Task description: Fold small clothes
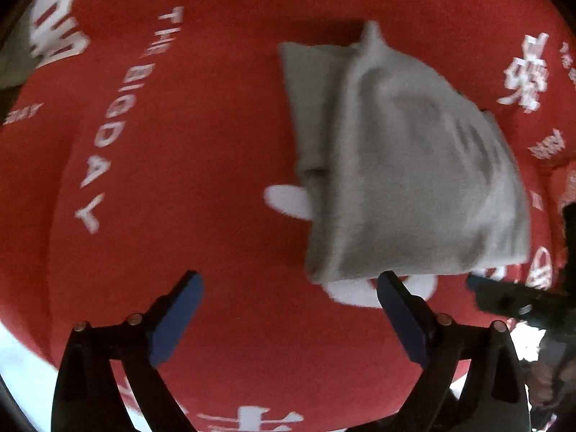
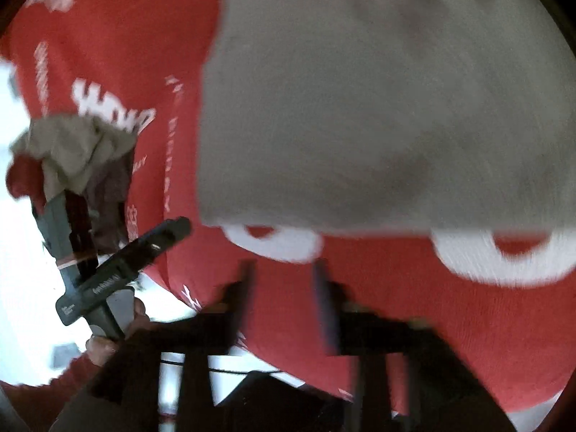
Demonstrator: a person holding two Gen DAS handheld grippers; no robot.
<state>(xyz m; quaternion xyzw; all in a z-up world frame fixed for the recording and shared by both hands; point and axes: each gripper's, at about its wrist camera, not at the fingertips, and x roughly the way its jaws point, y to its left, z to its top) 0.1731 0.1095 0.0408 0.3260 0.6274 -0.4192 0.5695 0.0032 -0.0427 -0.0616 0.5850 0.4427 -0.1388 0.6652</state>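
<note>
Roughly left to right: seeing a heap of unfolded clothes (image 2: 77,151), tan and dark red, crumpled, at far left of the right wrist view, near the cloth's left edge.

Resting on a red cloth (image 1: 201,151), soft and fuzzy, printed in white: "THE BIGDAY" readable, plus larger characters too blurred to read. Bright white surface (image 1: 21,370) showing past the cloth's near-left edge.

Left gripper (image 1: 289,288): black arms, blue flat pads, spread wide, nothing between them, only bare red cloth underneath. Plenty of open cloth to its left.

Folded grey garment (image 1: 403,158): soft knit, roughly rectangular, layers stacked, a faint grey print on top, one small corner sticking up at the far edge. Lying flat on the cloth, just beyond the left gripper's right finger, near edge over white ring shapes.

Right gripper (image 2: 282,270): motion-blurred, fingers parted, gripping nothing, garment just ahead of the tips, not touching.
</note>
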